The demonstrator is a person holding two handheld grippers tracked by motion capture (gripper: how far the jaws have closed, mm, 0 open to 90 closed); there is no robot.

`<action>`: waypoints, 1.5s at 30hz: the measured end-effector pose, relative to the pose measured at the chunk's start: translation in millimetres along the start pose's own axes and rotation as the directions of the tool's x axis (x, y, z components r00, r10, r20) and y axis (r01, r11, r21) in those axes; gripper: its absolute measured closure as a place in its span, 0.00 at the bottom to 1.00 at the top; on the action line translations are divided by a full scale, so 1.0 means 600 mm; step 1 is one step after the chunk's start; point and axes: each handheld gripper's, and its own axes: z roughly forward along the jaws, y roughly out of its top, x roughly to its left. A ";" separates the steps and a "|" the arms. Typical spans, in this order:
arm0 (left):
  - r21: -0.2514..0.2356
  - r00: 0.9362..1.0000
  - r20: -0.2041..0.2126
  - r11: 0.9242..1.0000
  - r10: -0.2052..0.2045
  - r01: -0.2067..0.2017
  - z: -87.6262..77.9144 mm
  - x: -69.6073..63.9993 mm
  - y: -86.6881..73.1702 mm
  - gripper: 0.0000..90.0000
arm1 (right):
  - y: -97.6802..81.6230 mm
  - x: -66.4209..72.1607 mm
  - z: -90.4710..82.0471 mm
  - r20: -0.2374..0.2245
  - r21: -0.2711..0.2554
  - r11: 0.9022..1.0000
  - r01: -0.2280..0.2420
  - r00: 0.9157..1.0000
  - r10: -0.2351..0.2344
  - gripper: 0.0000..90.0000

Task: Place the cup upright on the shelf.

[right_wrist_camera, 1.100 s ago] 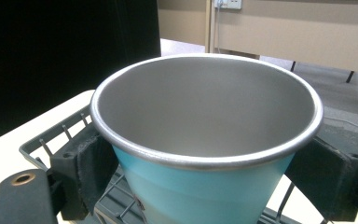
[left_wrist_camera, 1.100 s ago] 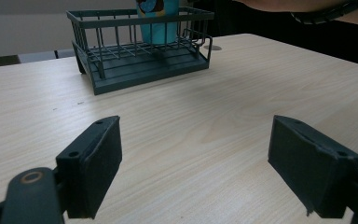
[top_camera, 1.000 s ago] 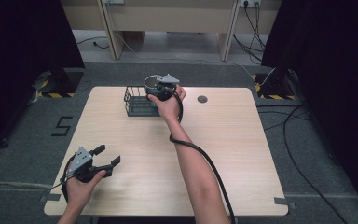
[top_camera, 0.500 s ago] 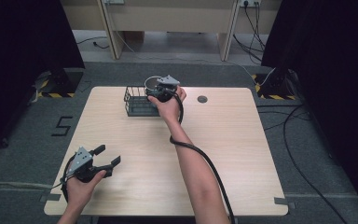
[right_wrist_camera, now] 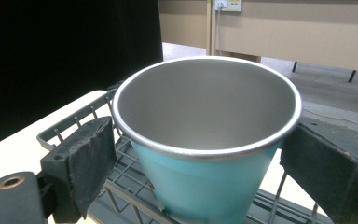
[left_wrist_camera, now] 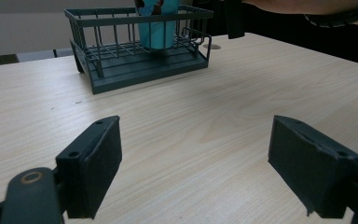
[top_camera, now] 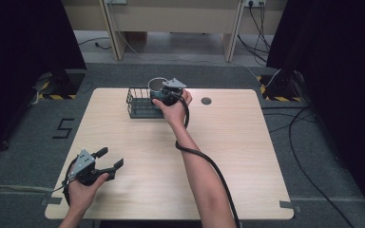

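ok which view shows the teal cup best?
The right gripper view: the cup sits close between the jaws, rim and bare steel inside plain. The left gripper view catches its lower body in the wire rack, top cropped. The high view shows little beyond its rim, behind the right gripper.

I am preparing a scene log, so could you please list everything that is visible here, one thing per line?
Table: one, light wood, centre of the high view.
Wire rack: one, dark grey, far side of the table.
Cup: one, turquoise outside, metal inside, upright in the rack's right end.
Round hole cover: one, dark, in the tabletop right of the rack.
Cables: several, black, on the floor at right.
Left gripper: one, black with a grey plate, jaws open over the table's near left corner, holding nothing.
Right gripper: one, black, jaws at both sides of the cup; contact cannot be told.
Forearms: two, bare, coming in from the bottom edge.
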 end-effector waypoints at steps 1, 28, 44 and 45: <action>-0.001 1.000 0.000 1.000 0.000 0.000 0.000 0.000 0.000 0.19 | 0.000 0.000 -0.002 0.001 -0.001 1.000 0.004 1.000 -0.004 0.12; -0.001 1.000 -0.007 1.000 0.005 -0.005 0.000 -0.001 0.000 0.18 | -0.006 -0.007 -0.061 -0.017 0.003 1.000 0.002 1.000 -0.002 0.14; -0.003 1.000 -0.009 1.000 0.006 -0.006 -0.001 -0.001 0.000 0.18 | -0.010 -0.011 -0.102 -0.022 -0.013 0.999 0.030 0.999 -0.030 0.19; -0.004 1.000 -0.010 1.000 0.006 -0.006 -0.001 -0.001 0.000 0.18 | -0.011 -0.010 -0.105 -0.023 -0.013 0.999 0.029 0.999 -0.030 0.19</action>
